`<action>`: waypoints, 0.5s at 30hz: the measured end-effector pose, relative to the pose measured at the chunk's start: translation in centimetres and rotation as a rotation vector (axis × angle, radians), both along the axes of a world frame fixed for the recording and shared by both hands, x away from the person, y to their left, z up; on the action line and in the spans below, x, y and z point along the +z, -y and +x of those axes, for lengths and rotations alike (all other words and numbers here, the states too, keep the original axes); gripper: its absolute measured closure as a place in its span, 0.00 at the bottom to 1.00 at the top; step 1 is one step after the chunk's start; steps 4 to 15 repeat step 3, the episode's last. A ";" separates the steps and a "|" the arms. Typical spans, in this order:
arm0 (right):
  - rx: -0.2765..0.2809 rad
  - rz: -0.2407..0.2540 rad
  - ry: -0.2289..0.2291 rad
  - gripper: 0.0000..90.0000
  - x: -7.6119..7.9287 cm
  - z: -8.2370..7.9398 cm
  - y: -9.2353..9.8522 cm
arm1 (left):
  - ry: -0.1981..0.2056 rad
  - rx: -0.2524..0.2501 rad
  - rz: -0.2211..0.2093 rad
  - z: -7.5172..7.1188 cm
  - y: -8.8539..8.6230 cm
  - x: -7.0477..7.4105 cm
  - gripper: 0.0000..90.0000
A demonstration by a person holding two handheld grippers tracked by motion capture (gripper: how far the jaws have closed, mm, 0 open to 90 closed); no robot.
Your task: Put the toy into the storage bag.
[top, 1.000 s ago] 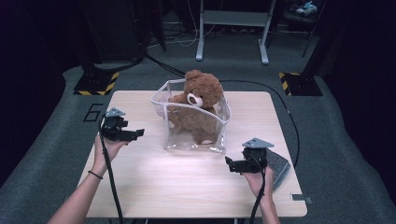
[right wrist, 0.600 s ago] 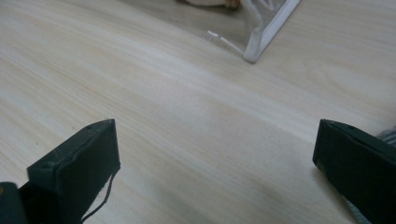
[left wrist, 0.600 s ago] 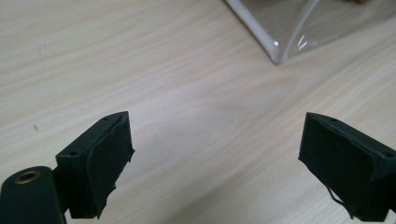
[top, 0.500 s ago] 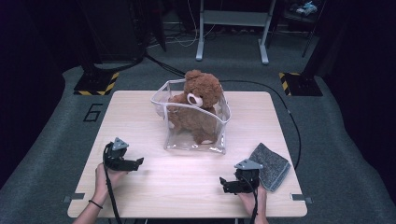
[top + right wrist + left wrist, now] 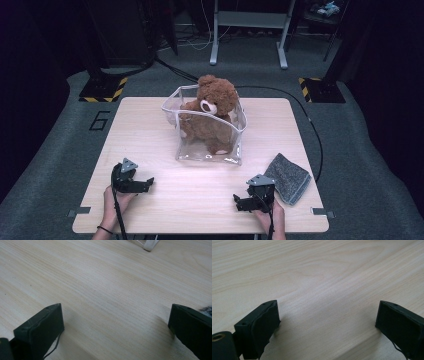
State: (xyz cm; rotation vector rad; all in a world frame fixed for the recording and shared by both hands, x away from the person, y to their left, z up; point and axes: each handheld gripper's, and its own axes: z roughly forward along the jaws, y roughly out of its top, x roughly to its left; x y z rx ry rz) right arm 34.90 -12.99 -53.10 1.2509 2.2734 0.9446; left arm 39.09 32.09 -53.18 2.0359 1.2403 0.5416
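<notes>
A brown teddy bear sits inside a clear plastic bag with white trim in the middle of the wooden table. My left gripper rests low at the near left of the table, open, with nothing but bare wood between its jaws. My right gripper sits at the near right, also open over bare wood. A corner of the bag's white trim shows at the top of the right gripper view.
A folded grey cloth lies on the table just right of my right gripper, and a sliver of it shows beside the right jaw. Dark floor, cables and a metal stand lie beyond the table.
Both hands have drawn back toward the near edge of the table and lowered. Both grippers stay open. The bear and bag have not moved.
</notes>
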 end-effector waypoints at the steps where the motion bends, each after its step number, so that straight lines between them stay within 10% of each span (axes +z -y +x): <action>1: -0.001 0.001 -0.001 0.00 0.0 0.0 0.0 | -0.012 0.000 0.000 -0.1 0.0 0.1 0.05; 15: -0.003 0.001 -0.001 0.00 0.0 0.0 -0.1 | -0.002 0.013 -0.004 -0.1 0.1 0.0 0.05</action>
